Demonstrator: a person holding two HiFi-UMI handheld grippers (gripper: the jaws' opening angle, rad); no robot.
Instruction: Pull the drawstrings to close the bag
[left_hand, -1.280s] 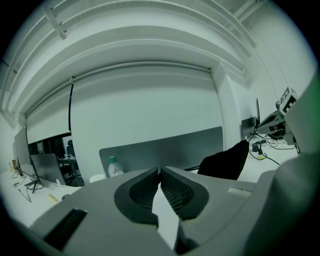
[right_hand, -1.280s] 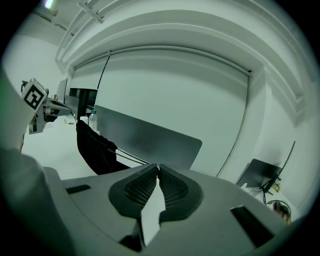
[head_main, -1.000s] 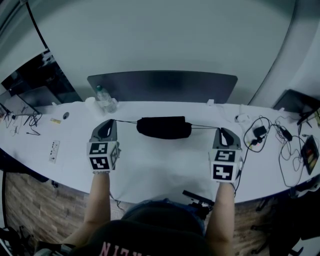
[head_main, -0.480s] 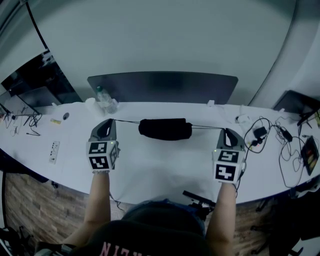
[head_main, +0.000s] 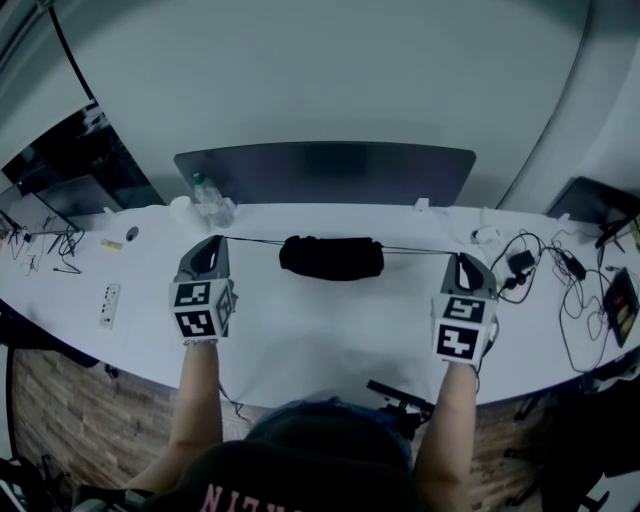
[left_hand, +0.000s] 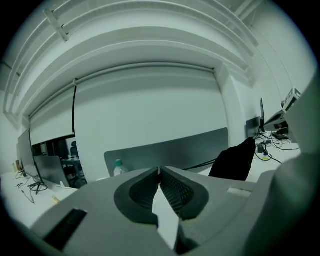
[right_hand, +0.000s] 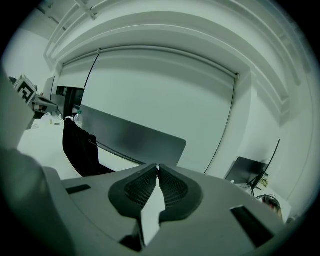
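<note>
Head view: our right gripper (head_main: 462, 258) has drawn further out to the right while our left gripper (head_main: 218, 240) held. Both sets of jaws are clenched on the thin black drawstrings (head_main: 415, 250), now taut. The black fabric drawstring bag (head_main: 331, 257) sits between them on the white surface (head_main: 320, 340), bunched narrower; we judge its mouth nearly closed.
</note>
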